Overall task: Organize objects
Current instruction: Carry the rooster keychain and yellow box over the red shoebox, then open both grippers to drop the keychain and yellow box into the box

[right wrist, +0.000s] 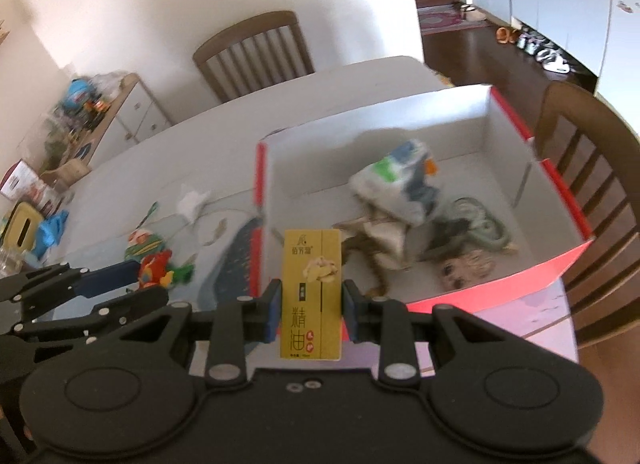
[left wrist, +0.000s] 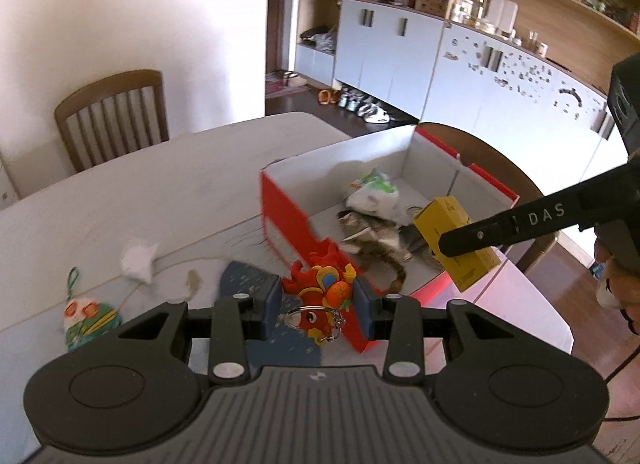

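My left gripper (left wrist: 316,304) is shut on a red and orange dragon keychain (left wrist: 324,288) with a metal ring, held at the near corner of the red box (left wrist: 280,207). My right gripper (right wrist: 308,312) is shut on a yellow carton (right wrist: 312,292) with Chinese print, held upright just in front of the red box's near wall (right wrist: 480,296). In the left wrist view the carton (left wrist: 456,240) hangs over the box's right side in the right gripper's fingers (left wrist: 512,223). The box holds a white printed pouch (right wrist: 400,183), a striped plush toy (left wrist: 376,240) and a grey-green cord (right wrist: 476,223).
On the white table (left wrist: 140,199) lie a green and orange ornament (left wrist: 88,316), a crumpled white tissue (left wrist: 138,260) and a blue patterned mat (left wrist: 248,276). Wooden chairs stand at the far side (left wrist: 116,111) and right (right wrist: 592,167). A cluttered sideboard (right wrist: 100,111) stands at left.
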Demonstrator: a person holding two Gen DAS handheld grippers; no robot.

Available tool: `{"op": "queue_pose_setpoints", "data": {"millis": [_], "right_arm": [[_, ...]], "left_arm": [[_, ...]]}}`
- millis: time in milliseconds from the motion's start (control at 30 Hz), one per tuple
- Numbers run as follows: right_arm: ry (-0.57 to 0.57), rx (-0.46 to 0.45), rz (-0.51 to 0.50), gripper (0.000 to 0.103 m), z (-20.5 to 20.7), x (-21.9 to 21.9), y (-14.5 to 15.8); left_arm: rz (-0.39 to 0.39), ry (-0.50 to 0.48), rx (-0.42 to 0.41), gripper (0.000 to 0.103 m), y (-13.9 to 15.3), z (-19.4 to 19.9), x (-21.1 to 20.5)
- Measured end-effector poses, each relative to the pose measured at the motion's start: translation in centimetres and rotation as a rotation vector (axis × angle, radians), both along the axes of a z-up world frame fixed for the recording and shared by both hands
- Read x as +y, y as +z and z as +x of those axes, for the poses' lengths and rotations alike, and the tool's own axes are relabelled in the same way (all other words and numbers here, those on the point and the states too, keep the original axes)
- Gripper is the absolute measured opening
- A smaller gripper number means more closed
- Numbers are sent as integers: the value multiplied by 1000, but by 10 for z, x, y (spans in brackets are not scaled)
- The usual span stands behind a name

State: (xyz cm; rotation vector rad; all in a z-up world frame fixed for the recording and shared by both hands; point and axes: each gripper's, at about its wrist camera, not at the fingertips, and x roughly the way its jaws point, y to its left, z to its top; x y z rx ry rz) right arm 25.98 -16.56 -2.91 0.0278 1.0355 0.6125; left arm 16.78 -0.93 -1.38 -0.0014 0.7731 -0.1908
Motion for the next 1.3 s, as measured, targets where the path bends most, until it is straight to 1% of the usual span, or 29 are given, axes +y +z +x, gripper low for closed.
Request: {"op": "queue_pose_setpoints", "data": {"millis": [300,433,533,767,967,1100,1233,1300], "right_arm": [[-58,-33,-11,29,39,-42,3],[-68,-52,-24,29,56,-54,3],[-70,-54,-39,29,70,-58,-2],[-47,-39,-104,29,98,-57,-24],[-8,-23,-154,29,113,-48,-48],[17,-3,-169,29,120,-43,-64],[52,9,-194,29,121,-36,-76],[62,11,-206,29,121,-33,-80]], "left_arm": [[6,-44,3,38,4,34,-44],[22,-57,0,38,3,51,-61],[21,-63,16,38,-1,65,-73],[54,-69,72,38,-23,96,-97],[113,-50,130,38,-51,117,-107],[133,-29,183,38,-69,129,-108],[117,-13,231,38,-80,137,-109],[125,-14,249,38,-86,139,-112]]}}
